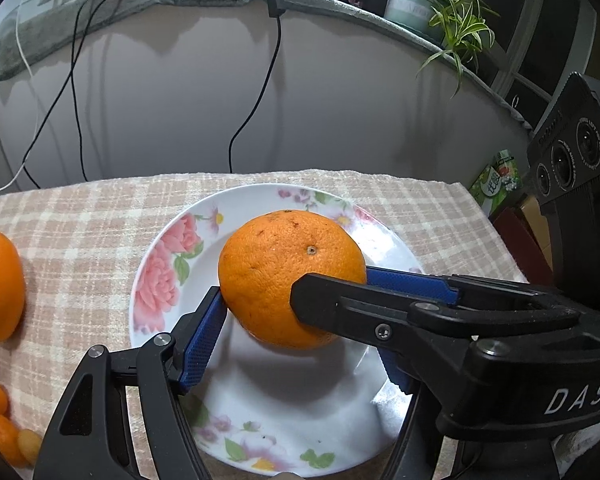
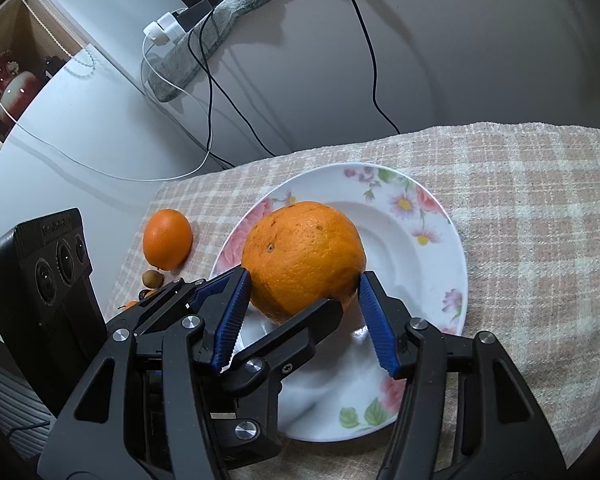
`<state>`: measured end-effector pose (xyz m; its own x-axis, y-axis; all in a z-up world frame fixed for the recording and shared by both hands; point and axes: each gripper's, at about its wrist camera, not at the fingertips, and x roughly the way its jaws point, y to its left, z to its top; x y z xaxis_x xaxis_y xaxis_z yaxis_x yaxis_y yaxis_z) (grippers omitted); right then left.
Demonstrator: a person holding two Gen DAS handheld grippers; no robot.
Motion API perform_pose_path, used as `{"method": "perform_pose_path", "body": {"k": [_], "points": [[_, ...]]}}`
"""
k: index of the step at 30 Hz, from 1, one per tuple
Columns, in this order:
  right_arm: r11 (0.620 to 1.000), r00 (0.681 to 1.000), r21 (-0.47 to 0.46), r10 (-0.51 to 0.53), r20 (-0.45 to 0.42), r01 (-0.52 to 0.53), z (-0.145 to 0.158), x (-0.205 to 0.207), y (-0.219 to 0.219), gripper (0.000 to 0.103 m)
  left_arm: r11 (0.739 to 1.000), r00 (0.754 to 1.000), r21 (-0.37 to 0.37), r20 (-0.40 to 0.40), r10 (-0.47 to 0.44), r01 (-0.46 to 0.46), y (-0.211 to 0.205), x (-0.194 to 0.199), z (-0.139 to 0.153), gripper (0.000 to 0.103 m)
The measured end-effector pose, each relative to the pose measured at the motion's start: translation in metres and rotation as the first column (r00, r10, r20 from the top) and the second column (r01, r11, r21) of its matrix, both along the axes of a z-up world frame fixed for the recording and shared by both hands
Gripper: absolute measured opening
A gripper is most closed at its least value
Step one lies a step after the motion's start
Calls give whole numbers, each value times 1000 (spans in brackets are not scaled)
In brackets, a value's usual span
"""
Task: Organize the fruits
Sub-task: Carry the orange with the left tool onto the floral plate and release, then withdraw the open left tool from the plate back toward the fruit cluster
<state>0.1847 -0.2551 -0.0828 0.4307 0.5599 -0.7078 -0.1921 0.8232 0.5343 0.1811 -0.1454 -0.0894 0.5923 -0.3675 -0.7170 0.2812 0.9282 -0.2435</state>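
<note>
Both tongs, left [image 1: 296, 308] and right [image 2: 304, 304], are clamping one orange [image 1: 290, 276] over the plate [image 1: 160, 240]; uneven release risks rolling it off.

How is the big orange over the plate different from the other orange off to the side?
The large orange is gripped from both sides by the left gripper and the right gripper over the flowered plate; the smaller orange lies untouched on the checked cloth. The large orange's peel looks rougher and speckled; the smaller orange's looks smoother. Both are orange citrus fruits.
</note>
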Motion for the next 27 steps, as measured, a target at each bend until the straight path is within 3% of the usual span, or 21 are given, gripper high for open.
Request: {"method": "perform_pose_path", "body": {"k": [8,11,27], "points": [[999,999,-32,-35,28,35,7,-5,-6,60,1000,1000,13,-3,-7,7,-1,-4,1,71],[999,998,-23,-45,43,46,12,-10,-10,66,1000,1000,9,16,-6,6,4,-12,7,71],[996,975,-33,-70,210,79,51,-56,2,67,999,991,-21,129,33,-31,47,-64,33,71]]}}
